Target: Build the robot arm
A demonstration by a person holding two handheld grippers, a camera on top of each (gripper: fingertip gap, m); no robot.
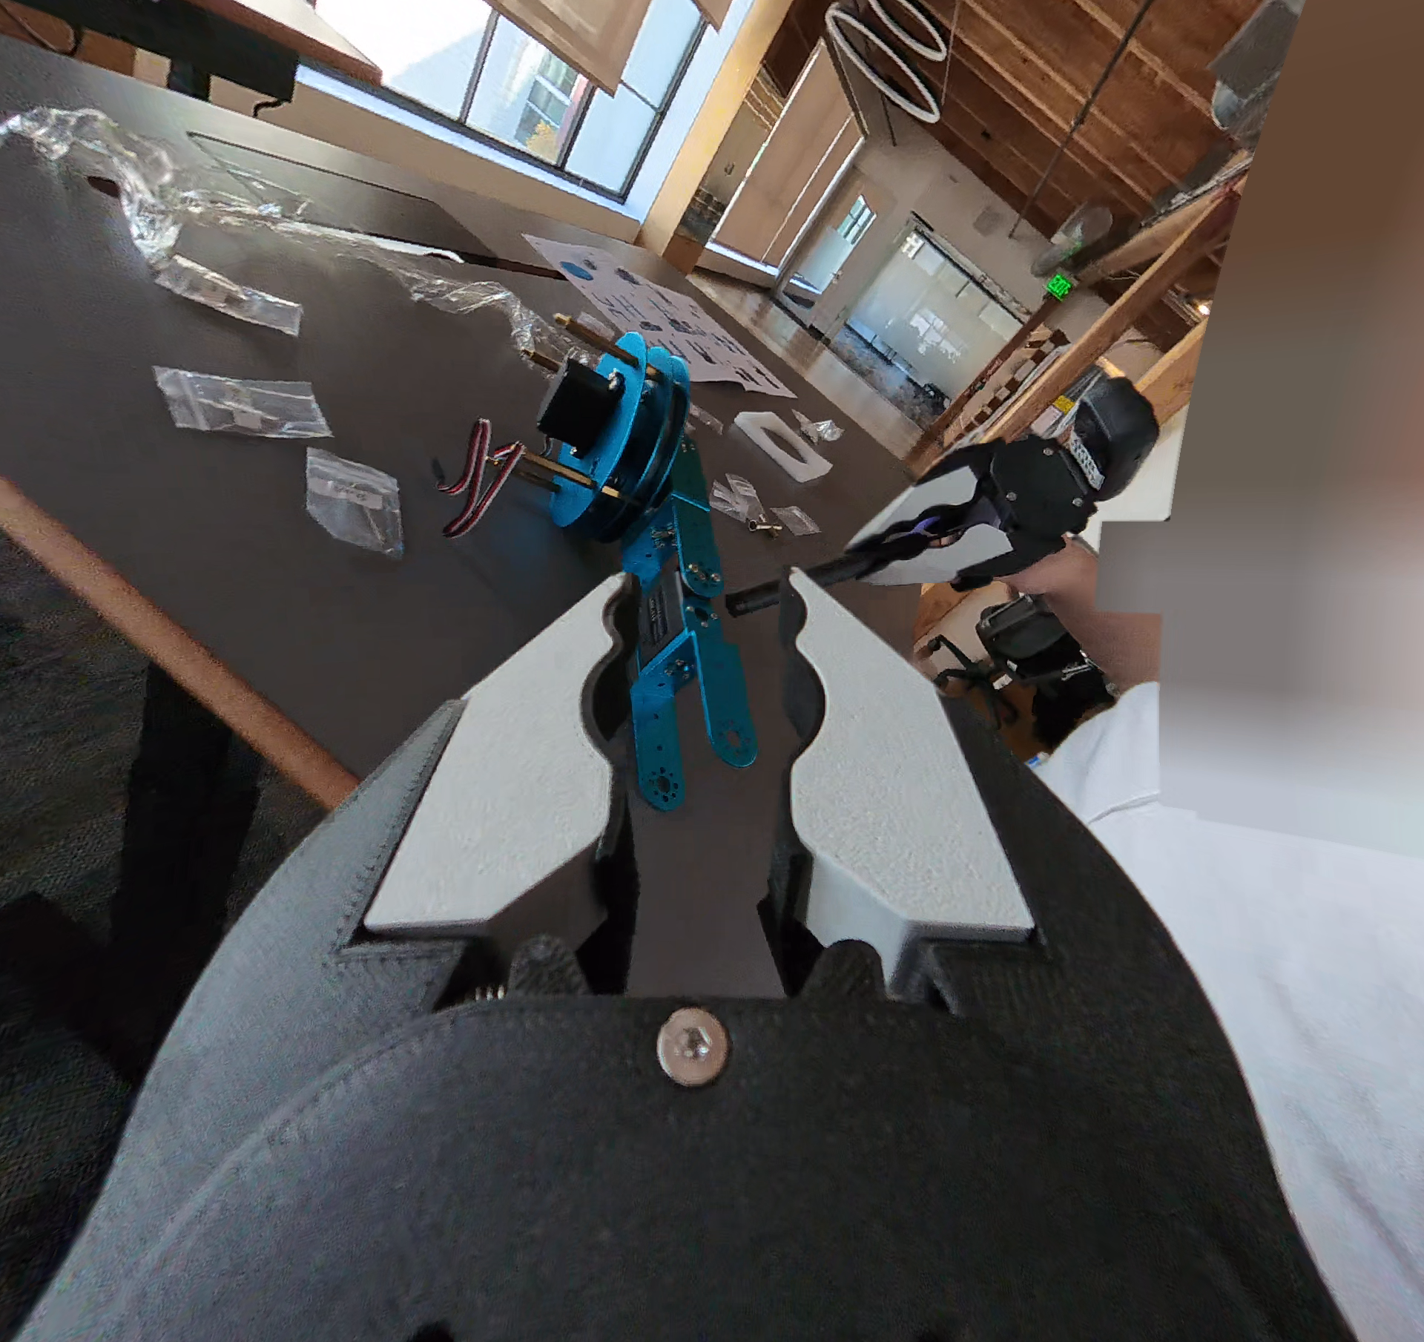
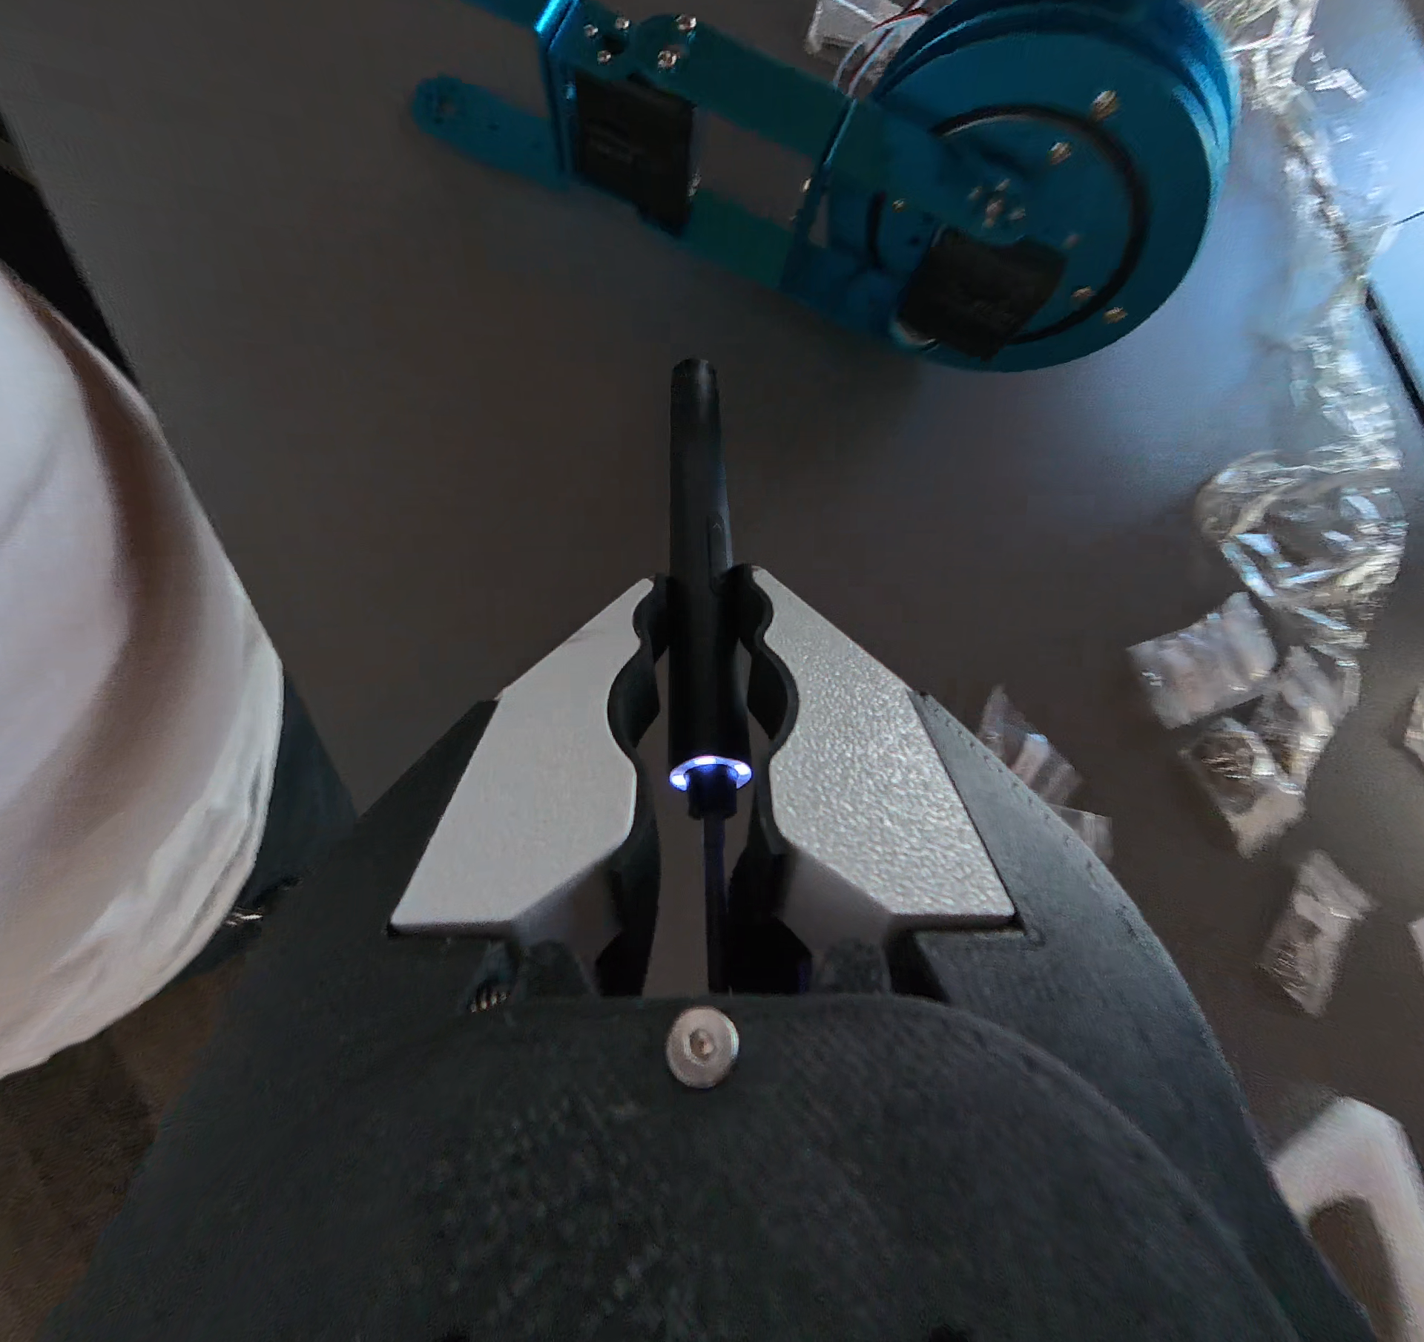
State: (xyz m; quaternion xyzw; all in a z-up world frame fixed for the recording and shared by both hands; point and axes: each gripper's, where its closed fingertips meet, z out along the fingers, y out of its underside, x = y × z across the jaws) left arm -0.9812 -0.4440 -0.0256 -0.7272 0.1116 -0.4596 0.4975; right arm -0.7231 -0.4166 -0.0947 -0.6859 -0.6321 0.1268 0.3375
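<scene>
A blue metal arm assembly (image 1: 663,534) with black servos and a round base lies on its side on the dark table (image 1: 308,550). My left gripper (image 1: 709,587) is open, and the assembly's blue bracket arms lie between and just beyond its fingertips. My right gripper (image 2: 703,584) is shut on a black pen-shaped power screwdriver (image 2: 693,503) with a glowing ring at its back end. Its tip hangs over bare table, short of the assembly (image 2: 886,164). In the left wrist view the right gripper (image 1: 909,542) comes in from the right, with the screwdriver's tip (image 1: 743,600) close to the bracket.
Small clear parts bags (image 1: 239,403) and crumpled clear wrap (image 1: 115,164) lie left of the assembly, and both also show in the right wrist view (image 2: 1233,727). A printed sheet (image 1: 663,318) and a white foam piece (image 1: 778,449) lie beyond. The table's wooden edge (image 1: 154,634) runs at left. A person's white sleeve (image 2: 115,688) is close. Tip to tip, the grippers are about 30 cm apart.
</scene>
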